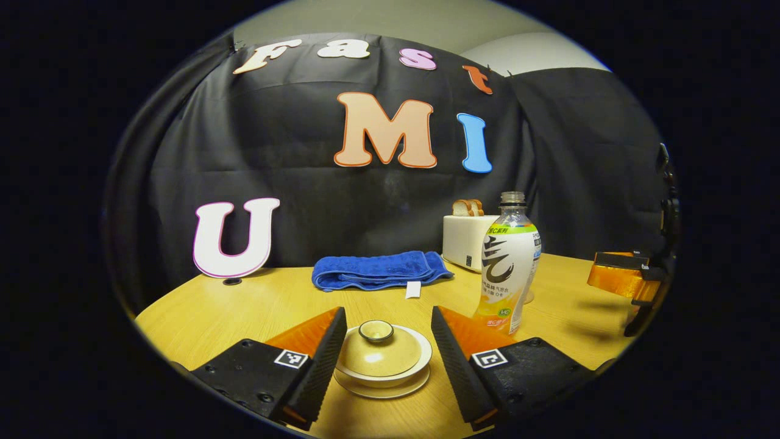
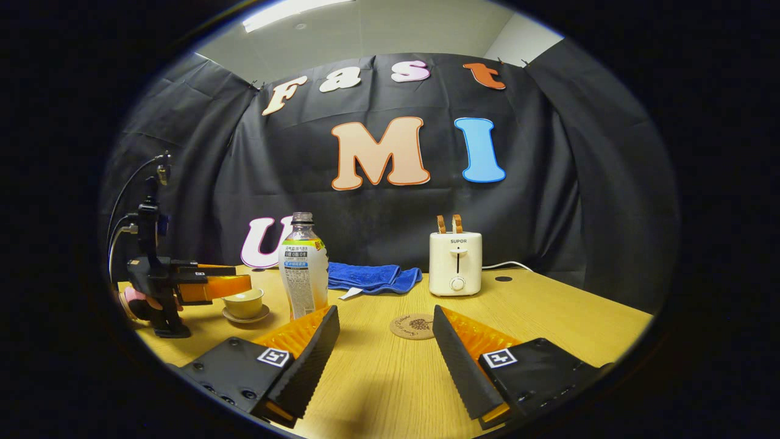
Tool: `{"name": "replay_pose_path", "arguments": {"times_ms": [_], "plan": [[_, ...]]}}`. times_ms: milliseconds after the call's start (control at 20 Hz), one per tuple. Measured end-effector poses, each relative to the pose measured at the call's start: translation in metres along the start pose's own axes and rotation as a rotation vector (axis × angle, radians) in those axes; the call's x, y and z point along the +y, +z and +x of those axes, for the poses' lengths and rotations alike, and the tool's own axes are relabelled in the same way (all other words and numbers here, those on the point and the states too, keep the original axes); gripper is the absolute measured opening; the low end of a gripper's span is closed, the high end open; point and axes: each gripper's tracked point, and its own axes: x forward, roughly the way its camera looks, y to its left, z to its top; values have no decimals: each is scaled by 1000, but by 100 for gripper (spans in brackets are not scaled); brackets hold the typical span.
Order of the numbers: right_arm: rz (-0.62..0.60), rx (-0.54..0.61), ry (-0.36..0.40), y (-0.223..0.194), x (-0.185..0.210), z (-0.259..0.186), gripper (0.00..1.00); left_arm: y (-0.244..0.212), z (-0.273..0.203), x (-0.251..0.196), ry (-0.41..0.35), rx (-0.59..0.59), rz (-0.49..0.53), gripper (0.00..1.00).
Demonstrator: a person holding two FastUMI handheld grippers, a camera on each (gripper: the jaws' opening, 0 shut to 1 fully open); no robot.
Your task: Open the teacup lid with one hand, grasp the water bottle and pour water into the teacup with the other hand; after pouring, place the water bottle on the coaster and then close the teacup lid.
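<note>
Directly ahead of the left gripper, between its two spread fingers, sits the teacup on its saucer, lid on. The fingers stand wide apart, one on either side of the cup and touching neither cup nor lid. The lid's knob is centred in the gap, pointing straight up, so the lid's axis is vertical and the fingers lie level with it on both flanks. In the right gripper view the same gripper is seen from the side, hanging just over the teacup.

The left gripper is plainly the nearer hand to the cup. The right gripper is also open, fingers apart and holding nothing. It faces the bare table, with the coaster just ahead between its fingers and the water bottle forward and to its left.

The bottle stands upright, uncapped, close beside the teacup and on the right of it in the left gripper view. It is clear plastic with a printed label; the liquid level cannot be told.

The cup and lid are a pale cream glaze, the lid domed with a small ringed knob, the saucer shallow. Judged from this, lid removal has not begun, and the closing of the left fingers on the lid or knob is the step in hand.
</note>
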Motion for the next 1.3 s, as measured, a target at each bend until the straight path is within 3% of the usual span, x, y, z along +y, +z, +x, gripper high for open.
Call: {"name": "replay_pose_path", "arguments": {"times_ms": [550,800,1300], "plan": [[1,1,9,0,0,-1,94,-7,11,2,-10,54,5,55],[0,2,9,0,0,-2,94,-7,16,3,-8,55,18,31],[1,1,10,0,0,-2,94,0,12,3,-6,9,-13,27]]}}
